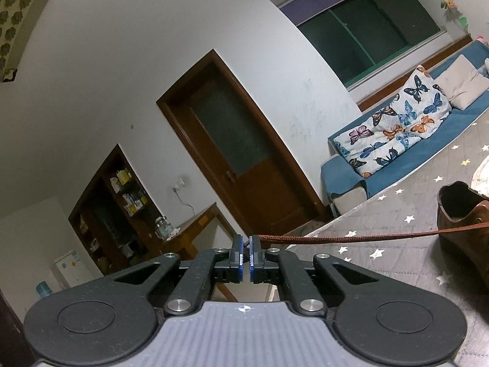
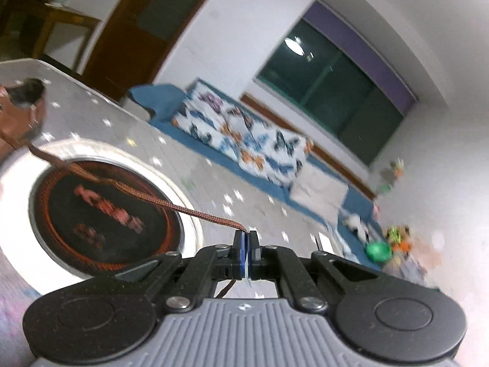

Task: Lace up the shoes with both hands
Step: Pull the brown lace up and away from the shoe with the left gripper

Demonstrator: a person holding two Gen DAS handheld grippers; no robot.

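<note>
The room is lit by indoor light, and it is dark outside the window (image 1: 369, 27). A round lamp shines back in the glass in the right view. The left view is sharp. The right view is smeared all over, most on the sofa (image 2: 244, 140) and toys (image 2: 394, 241). Both pictures bend at the edges, with black corners.
</note>
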